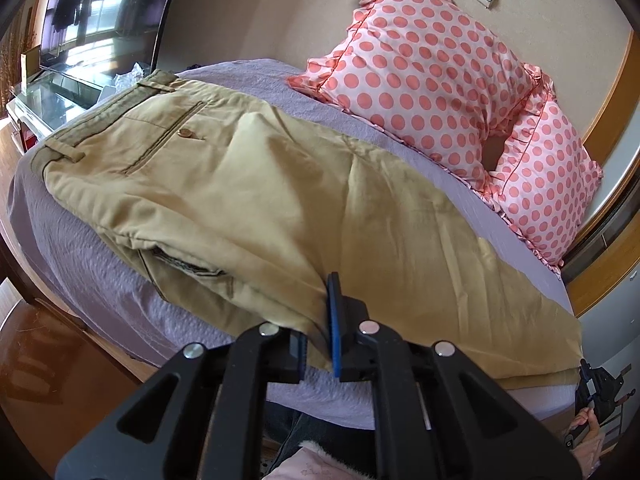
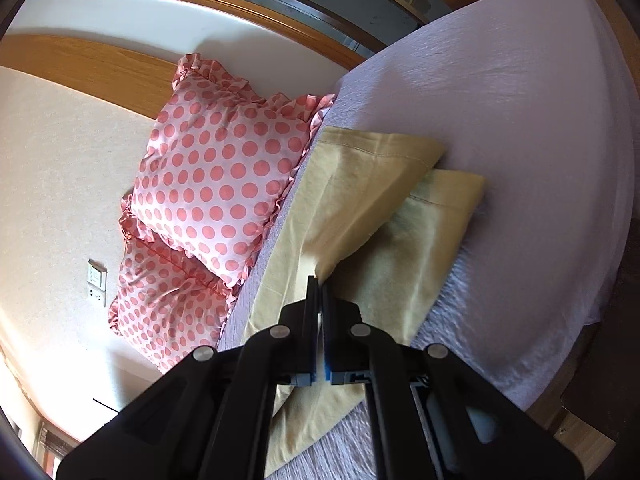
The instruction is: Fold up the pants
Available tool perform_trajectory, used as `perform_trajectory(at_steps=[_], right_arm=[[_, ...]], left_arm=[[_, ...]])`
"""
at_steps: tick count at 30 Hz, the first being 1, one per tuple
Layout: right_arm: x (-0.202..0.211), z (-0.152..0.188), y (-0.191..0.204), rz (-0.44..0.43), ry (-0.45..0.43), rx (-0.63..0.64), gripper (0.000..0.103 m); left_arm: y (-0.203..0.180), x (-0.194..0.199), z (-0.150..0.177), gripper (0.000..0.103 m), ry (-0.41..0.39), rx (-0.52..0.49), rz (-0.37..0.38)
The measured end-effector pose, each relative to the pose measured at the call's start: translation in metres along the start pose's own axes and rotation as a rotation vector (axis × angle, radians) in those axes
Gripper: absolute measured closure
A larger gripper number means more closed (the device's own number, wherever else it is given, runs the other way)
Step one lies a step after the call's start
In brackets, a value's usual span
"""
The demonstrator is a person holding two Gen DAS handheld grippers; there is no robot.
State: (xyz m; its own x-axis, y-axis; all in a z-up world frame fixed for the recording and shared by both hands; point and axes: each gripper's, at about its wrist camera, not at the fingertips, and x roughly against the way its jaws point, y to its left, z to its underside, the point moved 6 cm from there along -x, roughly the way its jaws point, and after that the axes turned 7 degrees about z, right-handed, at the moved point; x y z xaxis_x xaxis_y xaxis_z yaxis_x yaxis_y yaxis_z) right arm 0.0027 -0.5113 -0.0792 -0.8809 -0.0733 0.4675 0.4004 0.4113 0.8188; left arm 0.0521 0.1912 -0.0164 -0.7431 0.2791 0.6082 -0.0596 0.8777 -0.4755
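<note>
Khaki pants [image 1: 248, 184] lie across a bed with a lilac cover [image 1: 92, 264], waistband and back pocket at the far left, legs running right. My left gripper [image 1: 320, 320] is shut on a bunched fold of the pants near the crotch at the bed's near edge. In the right wrist view the two pant legs [image 2: 360, 200] lie partly overlapped, hems far from me. My right gripper [image 2: 319, 292] is shut on the edge of the upper leg. The right gripper also shows in the left wrist view [image 1: 596, 388] at the leg ends.
Two pink polka-dot pillows [image 1: 420, 76] lean on the wall behind the pants, also in the right wrist view [image 2: 216, 176]. A glass-topped stand with a TV [image 1: 100, 12] sits past the bed's left end. Bare bed cover [image 2: 520, 120] spreads beyond the hems.
</note>
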Motion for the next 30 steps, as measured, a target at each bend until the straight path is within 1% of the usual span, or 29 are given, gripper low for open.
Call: perform_trajectory(at_steps=[4, 6, 9, 12, 13, 14, 15, 16, 17, 18, 19, 20, 22, 25, 26, 27, 28, 29, 30], right_arm=[[0.013, 0.006, 0.002, 0.037, -0.014, 0.030, 0.101], [0.018, 0.008, 0.004, 0.060, -0.019, 0.048, 0.101], [0.021, 0.013, 0.006, 0.130, -0.022, 0.104, 0.101], [0.023, 0.019, 0.002, 0.175, -0.016, 0.122, 0.101], [0.023, 0.020, 0.001, 0.195, -0.009, 0.136, 0.100], [0.023, 0.021, 0.001, 0.208, -0.001, 0.144, 0.097], [0.025, 0.020, -0.001, 0.223, 0.001, 0.145, 0.087], [0.028, 0.017, -0.002, 0.249, -0.007, 0.141, 0.065], [0.034, 0.013, -0.003, 0.249, -0.034, 0.137, 0.055], [0.041, 0.007, -0.005, 0.254, -0.077, 0.131, 0.041], [0.047, 0.001, -0.007, 0.279, -0.117, 0.129, 0.040], [0.049, -0.005, -0.011, 0.298, -0.135, 0.128, 0.040], [0.047, -0.012, -0.015, 0.297, -0.142, 0.114, 0.042], [0.041, -0.016, -0.012, 0.327, -0.159, 0.133, 0.045], [0.037, -0.014, -0.011, 0.307, -0.154, 0.132, 0.047], [0.033, -0.011, -0.010, 0.284, -0.144, 0.136, 0.052], [0.031, -0.009, -0.009, 0.269, -0.144, 0.143, 0.053], [0.029, -0.007, -0.008, 0.247, -0.144, 0.142, 0.054], [0.027, -0.006, -0.008, 0.211, -0.132, 0.127, 0.059]], left_arm=[[0.002, 0.005, 0.001, 0.097, 0.000, -0.009, -0.001], [0.002, 0.005, 0.002, 0.097, 0.008, -0.023, -0.014], [0.005, 0.001, 0.007, 0.097, 0.028, -0.038, -0.028], [0.008, -0.001, 0.011, 0.097, 0.041, -0.041, -0.031], [0.008, 0.000, 0.011, 0.097, 0.042, -0.041, -0.027], [0.008, 0.000, 0.011, 0.097, 0.042, -0.043, -0.021], [0.008, 0.002, 0.011, 0.093, 0.043, -0.046, -0.012], [0.008, 0.004, 0.012, 0.087, 0.042, -0.048, -0.001], [0.008, 0.008, 0.013, 0.078, 0.034, -0.048, 0.000], [0.009, 0.013, 0.013, 0.062, 0.024, -0.050, -0.005], [0.011, 0.019, 0.013, 0.053, 0.004, -0.054, -0.018], [0.013, 0.026, 0.013, 0.052, -0.017, -0.054, -0.031], [0.015, 0.038, 0.010, 0.051, -0.058, -0.038, -0.023], [0.017, 0.054, 0.001, 0.048, -0.137, -0.019, -0.026], [0.015, 0.058, -0.002, 0.048, -0.164, -0.029, -0.033], [0.013, 0.062, -0.006, 0.046, -0.186, -0.041, -0.043], [0.011, 0.063, -0.009, 0.043, -0.205, -0.053, -0.052], [0.009, 0.063, -0.011, 0.041, -0.211, -0.060, -0.055], [0.008, 0.061, -0.013, 0.040, -0.210, -0.059, -0.050]])
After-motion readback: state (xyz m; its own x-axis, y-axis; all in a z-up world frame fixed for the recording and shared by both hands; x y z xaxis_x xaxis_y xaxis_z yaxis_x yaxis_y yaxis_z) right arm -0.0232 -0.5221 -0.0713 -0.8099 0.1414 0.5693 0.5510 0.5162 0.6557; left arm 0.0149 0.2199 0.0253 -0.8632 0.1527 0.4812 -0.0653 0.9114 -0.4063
